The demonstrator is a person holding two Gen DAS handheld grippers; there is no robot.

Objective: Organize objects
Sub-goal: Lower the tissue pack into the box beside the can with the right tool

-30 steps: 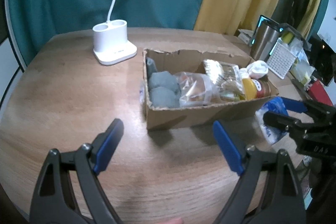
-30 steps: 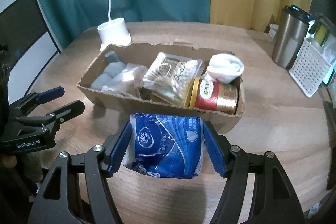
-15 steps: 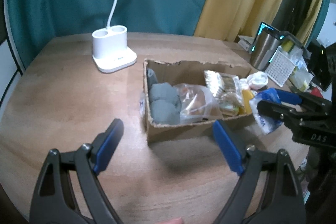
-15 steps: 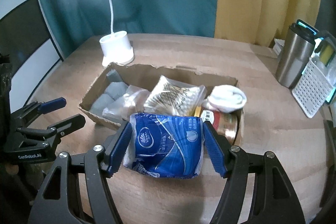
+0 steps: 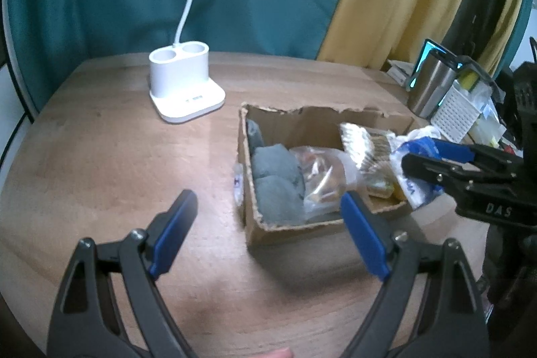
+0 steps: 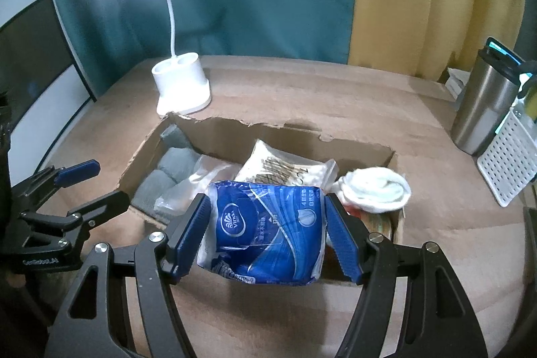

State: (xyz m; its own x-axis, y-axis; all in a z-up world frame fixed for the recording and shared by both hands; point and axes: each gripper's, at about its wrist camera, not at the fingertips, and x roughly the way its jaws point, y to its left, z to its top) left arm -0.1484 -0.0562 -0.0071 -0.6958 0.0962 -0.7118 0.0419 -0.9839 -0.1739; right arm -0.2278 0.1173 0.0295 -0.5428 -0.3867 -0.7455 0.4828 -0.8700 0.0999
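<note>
Right gripper [image 6: 266, 235] clamping tissue pack [image 6: 268, 230] over crowded cardboard box [image 6: 362, 150], possibly clear, left gripper [image 5: 268, 223] wide

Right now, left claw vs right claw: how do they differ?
The left claw is open and holds nothing, while the right claw is shut on the blue tissue pack. The left claw sits over bare wooden table beside the cardboard box; the right claw holds its load above the box's near wall. Both have blue pads on black frames.
</note>
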